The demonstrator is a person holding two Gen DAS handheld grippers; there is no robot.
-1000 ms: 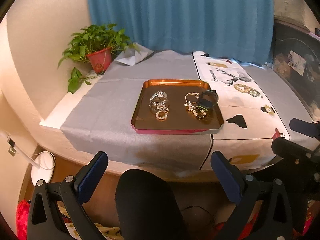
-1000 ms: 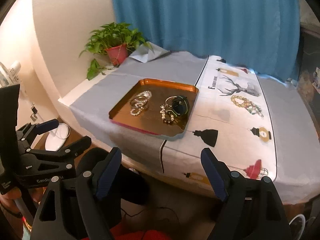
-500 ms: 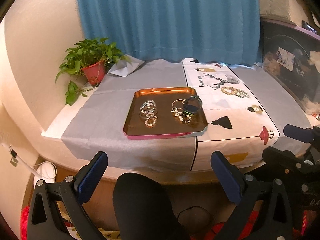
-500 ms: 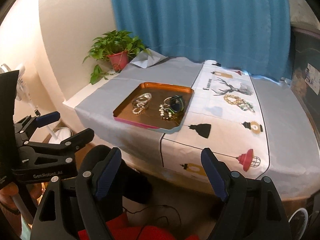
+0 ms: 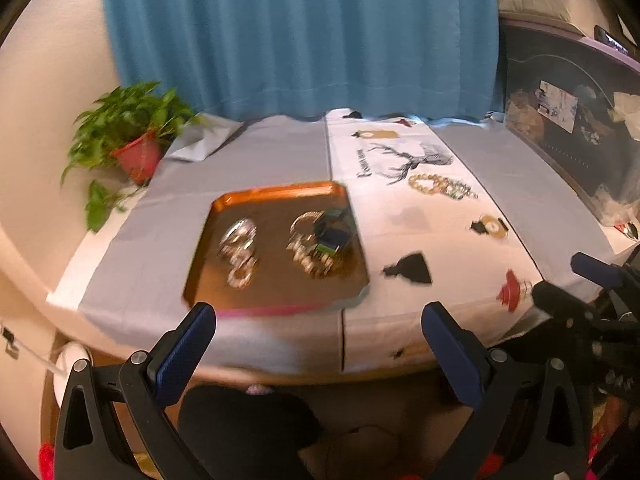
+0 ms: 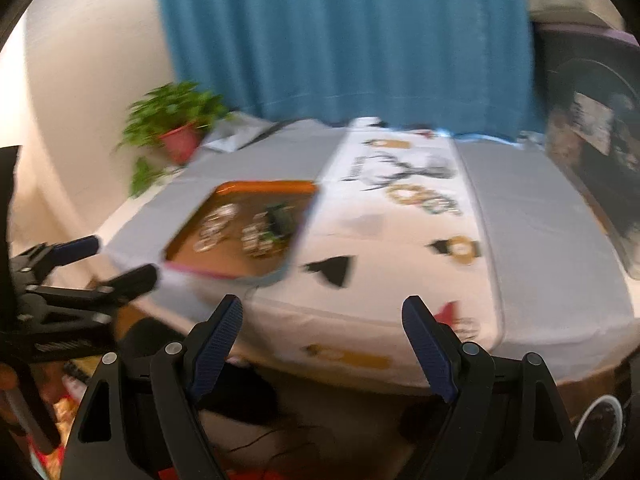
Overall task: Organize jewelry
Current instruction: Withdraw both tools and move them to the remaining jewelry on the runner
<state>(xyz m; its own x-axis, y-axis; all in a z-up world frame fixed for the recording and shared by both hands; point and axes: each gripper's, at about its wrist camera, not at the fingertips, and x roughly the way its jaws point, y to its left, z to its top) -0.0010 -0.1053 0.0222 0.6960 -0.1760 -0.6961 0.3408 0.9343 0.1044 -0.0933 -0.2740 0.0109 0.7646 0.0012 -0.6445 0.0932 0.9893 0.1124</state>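
Note:
An orange tray (image 5: 240,292) (image 6: 188,240) sits near the table's front edge and holds silver bracelets (image 5: 238,242) at left and a pile of beaded bracelets with a dark watch (image 5: 324,244) (image 6: 272,224) at right. A beaded bracelet (image 5: 440,186) (image 6: 424,198) lies on the white printed runner behind and right of the tray. My left gripper (image 5: 318,344) is open and empty, below the table's front edge. My right gripper (image 6: 322,336) is open and empty, in front of the runner's front edge. Both views are blurred.
A potted plant in a red pot (image 5: 136,152) (image 6: 180,140) stands at the table's back left by the wall. A blue curtain (image 5: 300,32) hangs behind. A dark cabinet (image 5: 568,148) stands at right. The grey cloth (image 5: 160,240) covers the table.
Both grippers have moved forward and up toward the table, so the tray and runner look larger and closer. Both stay open.

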